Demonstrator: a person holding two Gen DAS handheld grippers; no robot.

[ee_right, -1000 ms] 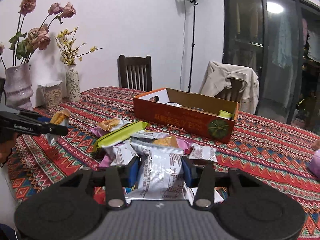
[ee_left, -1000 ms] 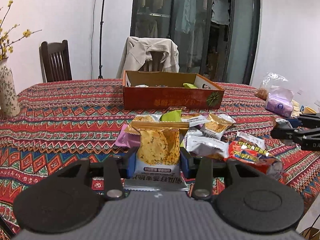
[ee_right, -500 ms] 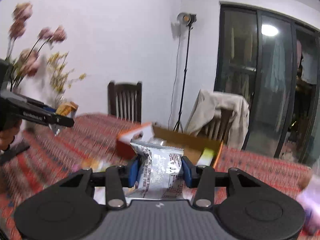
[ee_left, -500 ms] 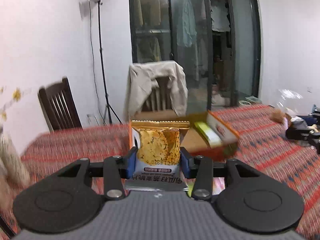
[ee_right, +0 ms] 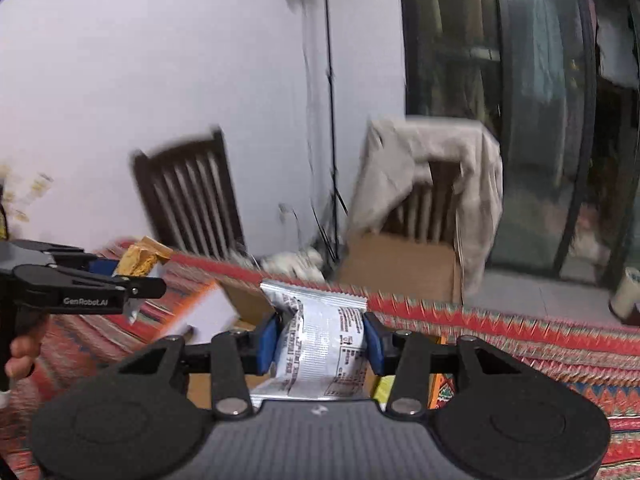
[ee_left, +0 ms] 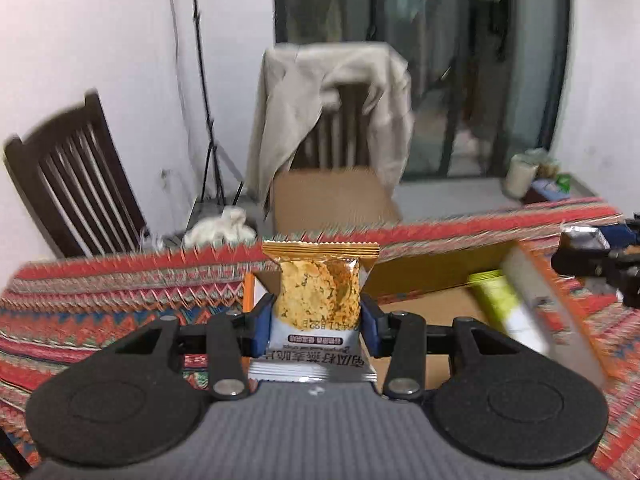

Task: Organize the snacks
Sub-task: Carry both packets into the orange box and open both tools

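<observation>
The left gripper (ee_left: 316, 322) pinches a crinkly gold-topped foil packet of crisp snacks (ee_left: 316, 300) between its blue pads, upright. Just beyond and below it lies the open orange cardboard box (ee_left: 556, 304) with a plain brown floor, a glossy green packet (ee_left: 500, 300) blurred inside it to the right. The right gripper (ee_right: 320, 340) is clamped on a creased silver foil packet with black print (ee_right: 324, 344), also above the box, on the table under a zigzag-patterned woven cloth (ee_right: 520, 332).
</observation>
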